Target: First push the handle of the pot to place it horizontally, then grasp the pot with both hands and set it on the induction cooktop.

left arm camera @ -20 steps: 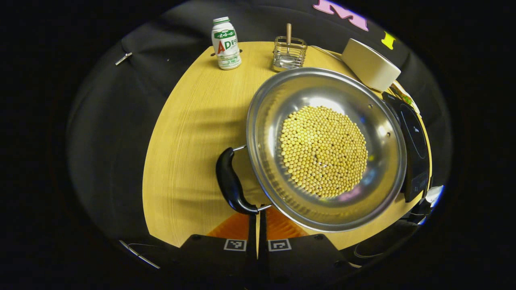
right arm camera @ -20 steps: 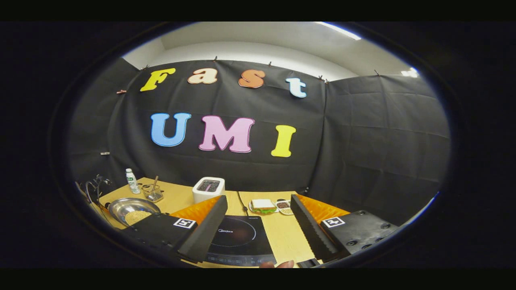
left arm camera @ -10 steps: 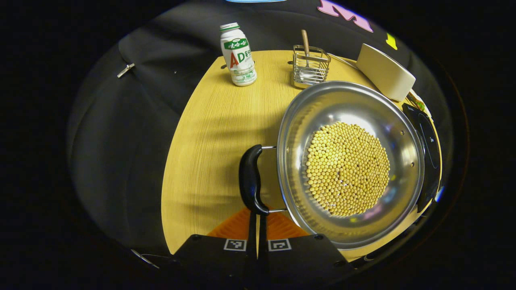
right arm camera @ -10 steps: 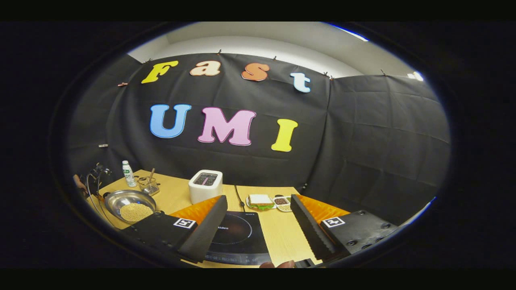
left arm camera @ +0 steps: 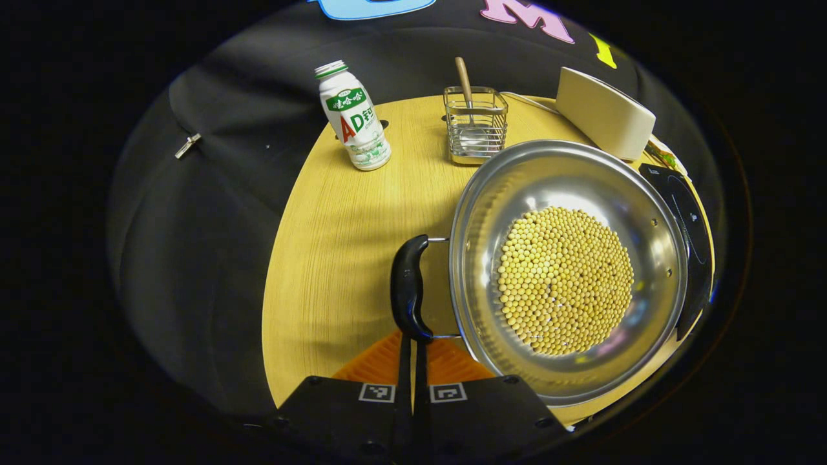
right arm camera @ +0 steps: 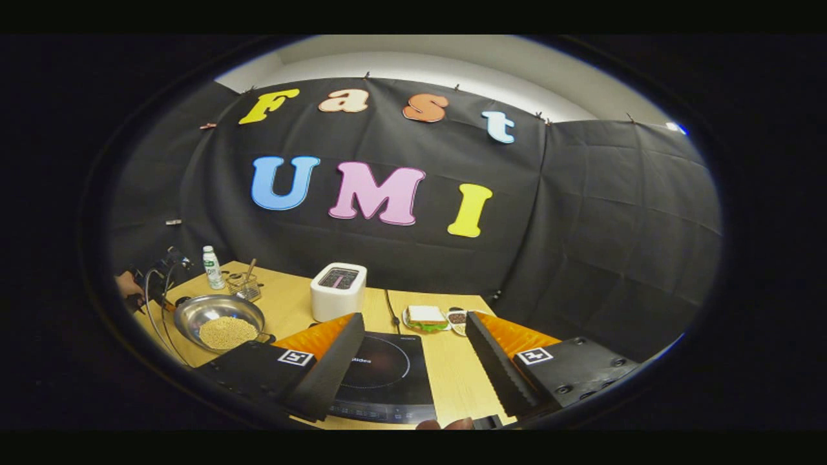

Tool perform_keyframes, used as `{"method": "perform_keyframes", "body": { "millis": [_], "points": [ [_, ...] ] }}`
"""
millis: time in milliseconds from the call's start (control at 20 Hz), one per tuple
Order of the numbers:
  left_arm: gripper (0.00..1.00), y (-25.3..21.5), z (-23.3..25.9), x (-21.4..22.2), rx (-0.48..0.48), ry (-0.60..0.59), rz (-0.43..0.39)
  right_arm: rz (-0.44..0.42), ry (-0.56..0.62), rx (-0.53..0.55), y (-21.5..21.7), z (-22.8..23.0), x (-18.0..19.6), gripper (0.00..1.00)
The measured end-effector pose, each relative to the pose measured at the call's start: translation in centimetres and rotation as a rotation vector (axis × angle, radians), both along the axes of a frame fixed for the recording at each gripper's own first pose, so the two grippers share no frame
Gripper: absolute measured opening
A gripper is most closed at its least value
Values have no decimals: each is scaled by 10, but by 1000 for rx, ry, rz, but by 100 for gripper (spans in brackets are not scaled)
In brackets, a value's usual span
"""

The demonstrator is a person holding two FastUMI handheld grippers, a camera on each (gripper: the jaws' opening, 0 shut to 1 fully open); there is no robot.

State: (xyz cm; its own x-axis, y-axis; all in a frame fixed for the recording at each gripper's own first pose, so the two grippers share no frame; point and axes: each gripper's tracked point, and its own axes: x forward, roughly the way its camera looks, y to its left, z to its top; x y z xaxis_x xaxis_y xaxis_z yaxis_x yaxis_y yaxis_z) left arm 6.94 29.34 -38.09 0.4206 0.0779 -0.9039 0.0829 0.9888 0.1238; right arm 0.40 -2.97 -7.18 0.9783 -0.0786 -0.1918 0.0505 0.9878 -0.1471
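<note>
Pot is seen at the centre right of the left gripper view as a wide, shallow vessel of shiny metal, standing on the wooden table; its bottom is covered by a round layer of small yellow beans. A black handle is fixed on two thin metal wires at the left side of the pot and runs almost vertically in the frame. In the right gripper view the same pot is found at the lower left, small and far. The induction cooktop is cut off at the right edge of the left gripper view, partly covered by the rim of the pot, so it cannot be told whether they touch; in the right gripper view the cooktop lies at the lower centre, partly hidden by the near fingers. The second handle of the pot is hard to make out. The left gripper is seen at the bottom centre with its fingers closed together, only a thin line being left between them; nothing is held, and the tips meet the lower end of the black handle. The right gripper is held wide apart, nothing is between its fingers, and it is placed above the cooktop. A hand is partly seen at the left edge of this view.
</note>
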Motion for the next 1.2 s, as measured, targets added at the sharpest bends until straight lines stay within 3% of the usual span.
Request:
{"method": "perform_keyframes", "body": {
  "millis": [250, 500, 700, 750, 850, 1000, 1100, 1200],
  "points": [
    [5, 12, 14, -19, 74, -86, 25, 31, 17, 29, 14, -7, 6, 98],
    [5, 12, 43, -36, 31, -197, 59, 112, 55, 64, 53, -26, 18, 98],
    [6, 9, 86, -25, -4, -351, 27, 170, 108, 134, 93, -46, 31, 98],
    [10, 7, 95, -21, -17, -386, 22, 179, 128, 150, 102, -53, 34, 98],
    [28, 0, 107, -14, -59, -442, 16, 195, 162, 181, 120, -65, 39, 98],
    [82, -9, 107, 0, -106, -472, -1, 211, 212, 219, 143, -86, 47, 98],
    [97, -11, 97, 5, -116, -452, -5, 215, 256, 252, 157, -102, 53, 98],
    [98, -15, 89, 12, -143, -436, 7, 216, 297, 269, 171, -118, 57, 98]
  ]
}}
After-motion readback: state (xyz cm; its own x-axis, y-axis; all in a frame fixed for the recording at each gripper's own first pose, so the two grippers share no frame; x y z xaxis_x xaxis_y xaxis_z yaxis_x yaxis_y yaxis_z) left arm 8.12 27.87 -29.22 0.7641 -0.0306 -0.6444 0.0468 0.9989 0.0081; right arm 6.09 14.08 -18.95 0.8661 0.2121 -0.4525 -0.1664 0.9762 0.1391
